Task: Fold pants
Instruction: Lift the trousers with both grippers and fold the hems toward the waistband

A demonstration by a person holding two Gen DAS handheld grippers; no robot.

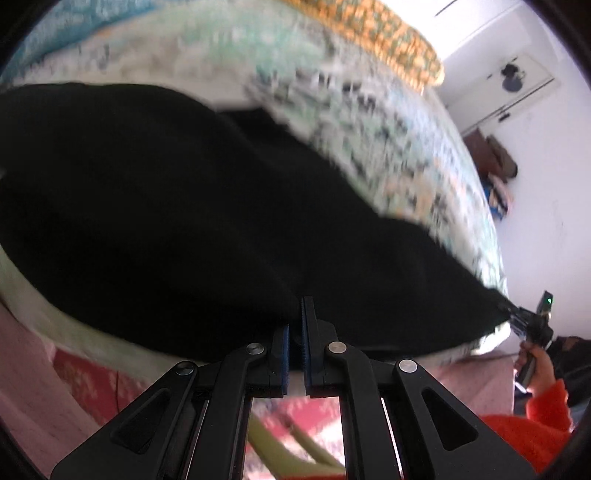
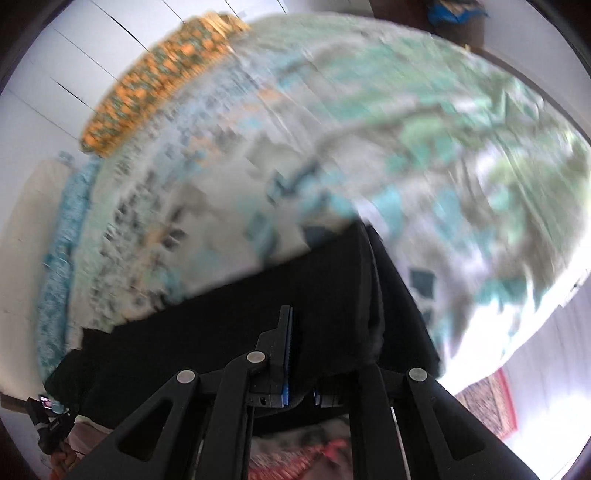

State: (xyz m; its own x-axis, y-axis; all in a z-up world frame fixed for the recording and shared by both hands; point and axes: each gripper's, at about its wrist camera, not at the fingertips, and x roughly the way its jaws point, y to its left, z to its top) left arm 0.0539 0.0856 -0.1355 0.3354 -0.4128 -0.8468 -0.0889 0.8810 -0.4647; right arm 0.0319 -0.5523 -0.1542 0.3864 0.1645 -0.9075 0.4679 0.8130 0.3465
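Note:
The black pants (image 1: 166,206) hang stretched between both grippers over the bed, blurred by motion. In the left wrist view my left gripper (image 1: 296,319) is shut on the near edge of the cloth, pinched between its blue pads. Far right, the right gripper (image 1: 526,318) holds the other end, with a hand in an orange sleeve (image 1: 537,369) on it. In the right wrist view my right gripper (image 2: 301,328) is shut on the pants (image 2: 229,332). Cloth drapes over and hides its right finger. The left gripper (image 2: 51,415) shows small at the lower left.
A bed with a patterned green, blue and white sheet (image 1: 369,122) lies under the pants. An orange patterned pillow (image 1: 388,33) sits at its far edge, and a turquoise cloth (image 2: 59,266) along one side. A red rug (image 2: 487,406) covers the floor by white walls.

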